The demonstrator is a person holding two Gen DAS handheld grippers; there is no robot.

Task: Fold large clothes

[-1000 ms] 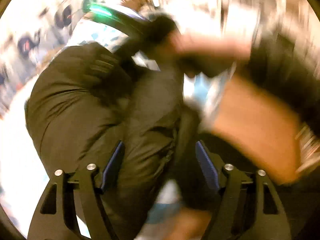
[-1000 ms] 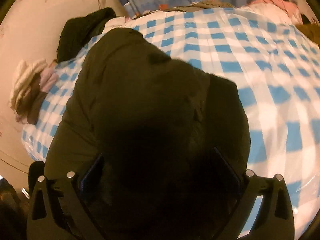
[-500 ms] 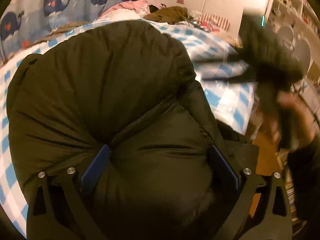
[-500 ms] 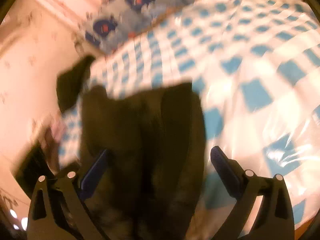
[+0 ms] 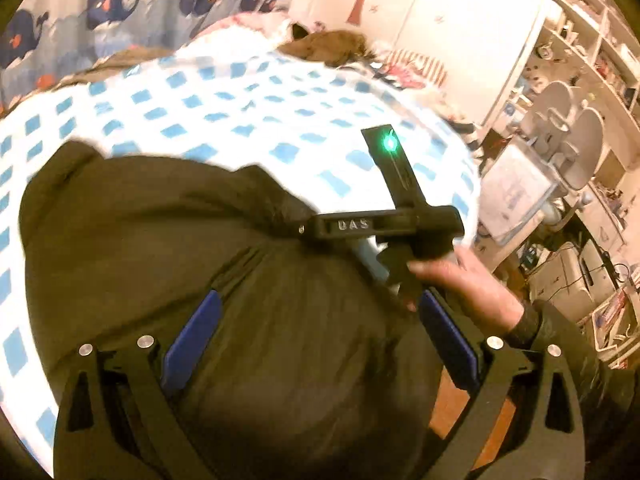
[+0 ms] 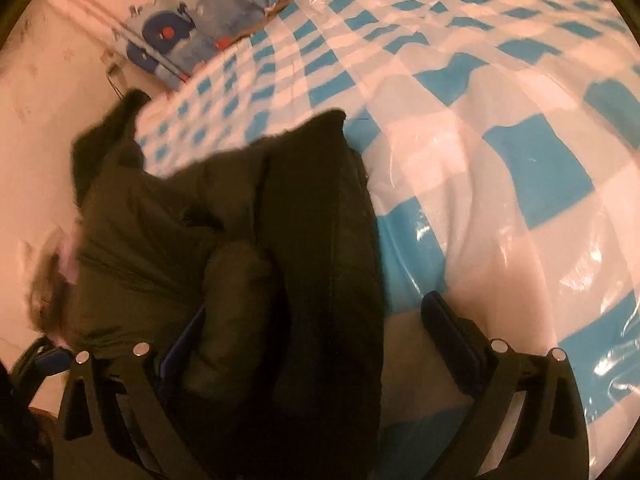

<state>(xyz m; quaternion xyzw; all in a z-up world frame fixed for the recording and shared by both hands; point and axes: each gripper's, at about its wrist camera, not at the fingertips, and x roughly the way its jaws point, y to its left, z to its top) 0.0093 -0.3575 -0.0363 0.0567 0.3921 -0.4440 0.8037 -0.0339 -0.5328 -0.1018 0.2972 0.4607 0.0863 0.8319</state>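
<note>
Lying bunched on the bed's blue-and-white checked glossy cover [image 5: 248,100], a dark olive padded jacket [image 5: 168,264] is shown from both wrist views. In the left wrist view, the jacket's bulk fills the lower centre, and the left gripper [image 5: 316,344] is seen with its jaws spread wide; the puffy fabric swells up between the two blue pads [image 5: 192,340], but the jaws are not closed upon it. Whether the pads touch the cloth cannot be told. Beyond the jacket's far right edge, the right gripper [image 5: 384,226], a black tool with a green light and raised lettering, is seen held in the right hand [image 5: 468,284], its front end meeting the jacket's edge.

In the right wrist view, the right gripper [image 6: 316,344] is likewise seen with jaws released and set wide apart. A folded, darker ridge of the jacket [image 6: 312,240] runs up from between the jaws, lying toward the left jaw and partly covering its blue pad [image 6: 180,344]; the right jaw stands clear of the cloth, over the checked cover [image 6: 500,160]. A whale-patterned blue fabric [image 6: 180,28] is seen at the bed's far side, and a second dark garment [image 6: 104,136] lies at the bed's left edge, against the pale wall [image 6: 36,92].
</note>
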